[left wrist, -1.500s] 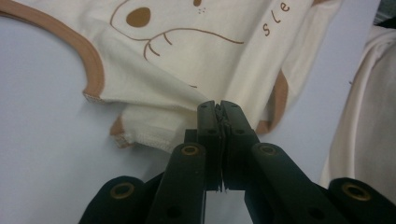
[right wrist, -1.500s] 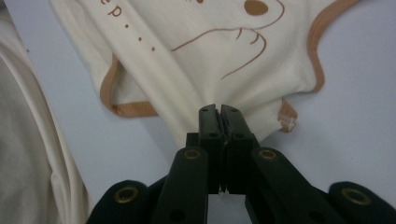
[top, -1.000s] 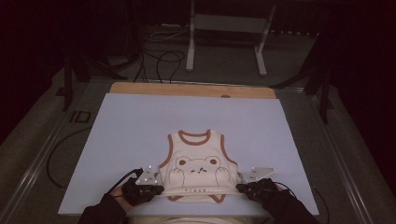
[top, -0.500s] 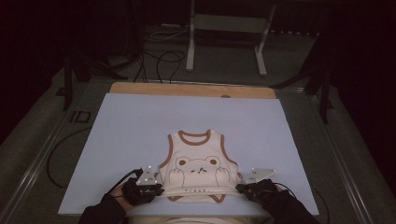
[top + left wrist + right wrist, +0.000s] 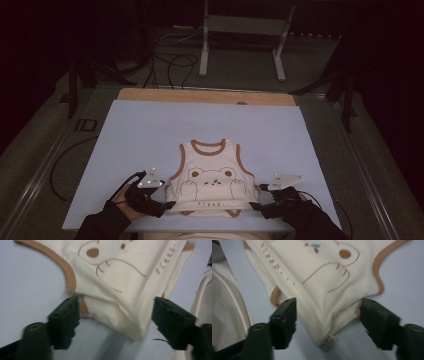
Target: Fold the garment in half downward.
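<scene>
We count one garment, a cream sleeveless vest (image 5: 210,180) with brown trim and a bear print, lying flat on one pale blue table top (image 5: 150,130). We count two grippers, one in each of the person's two hands, and one small white label (image 5: 328,342) sewn at the vest's side seam.

Both forearms come in from the near edge of the table, dark sleeved, and lie low and nearly level. The left hand (image 5: 127,202) sits at the near left of the vest, the right hand (image 5: 292,207) at its near right, each pointing inward at a lower corner of the garment.

The vest lies near the middle of the near edge, neck toward the far side, hem toward the person.

The left gripper (image 5: 167,204) has just been opening its jaws; they stand wide apart. In the left gripper view the vest's lower left corner lies between them, with the left jaw just beside the brown trim; neither pad presses on the cloth.

The right gripper (image 5: 255,205) has likewise just been opening, and its jaws stand wide. In the right gripper view the lower right corner and its label hang between the jaws, unclamped.
</scene>
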Tool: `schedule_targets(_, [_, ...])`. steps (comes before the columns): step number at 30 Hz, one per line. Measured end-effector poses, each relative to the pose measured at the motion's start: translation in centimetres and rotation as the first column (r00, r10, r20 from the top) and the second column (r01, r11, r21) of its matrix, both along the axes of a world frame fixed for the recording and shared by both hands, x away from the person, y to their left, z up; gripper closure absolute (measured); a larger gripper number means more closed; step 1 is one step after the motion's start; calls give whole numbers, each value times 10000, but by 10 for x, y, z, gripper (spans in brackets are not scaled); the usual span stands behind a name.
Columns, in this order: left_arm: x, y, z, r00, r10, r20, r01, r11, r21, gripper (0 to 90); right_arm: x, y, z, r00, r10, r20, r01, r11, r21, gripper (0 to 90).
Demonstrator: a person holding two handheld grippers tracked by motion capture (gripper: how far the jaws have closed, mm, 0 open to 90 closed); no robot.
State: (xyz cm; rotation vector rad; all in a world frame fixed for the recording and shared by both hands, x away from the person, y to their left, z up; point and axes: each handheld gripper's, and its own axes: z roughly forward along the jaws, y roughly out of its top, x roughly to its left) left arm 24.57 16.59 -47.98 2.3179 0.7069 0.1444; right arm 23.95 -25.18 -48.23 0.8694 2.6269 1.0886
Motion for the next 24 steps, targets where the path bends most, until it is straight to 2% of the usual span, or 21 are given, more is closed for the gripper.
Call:
schedule_targets(1, [0, 0, 1, 9999, -109, 18, 109, 9999, -30, 140, 1, 0, 3, 9999, -137, 5, 137, 9998, 107, 221])
schedule_targets(3, [1, 0, 4, 9997, -252, -11, 252, 9997, 16, 90, 3, -1, 7, 10000, -26, 67, 24, 9992, 407, 162])
schedule_targets(6, [3, -1, 8, 9985, -550, 7, 550, 9985, 45, 2, 6, 0, 14, 9998, -39, 182, 28, 9983, 577, 135])
schedule_targets(8, [4, -1, 12, 9981, -611, 30, 611, 9981, -55, 0, 8, 1, 19, 9993, -47, 374, 25, 9983, 581, 129])
schedule_targets(10, [6, -1, 15, 9975, -698, 85, 699, 9975, -122, 0, 11, 1, 23, 9995, -21, 326, -2, 9974, 727, 116])
schedule_targets(15, [12, 1, 23, 9968, -769, 237, 772, 9970, -93, 0, 16, 2, 32, 9981, 31, 615, -81, 9966, 820, 105])
schedule_targets(21, [21, 0, 30, 9955, -939, 130, 941, 9954, -192, 0, 22, 3, 41, 9962, -3, 875, -61, 9973, 728, 104])
schedule_targets(24, [26, 0, 35, 9954, -926, 256, 930, 9955, -170, 0, 25, 5, 46, 9943, 71, 1065, -141, 9978, 652, 104])
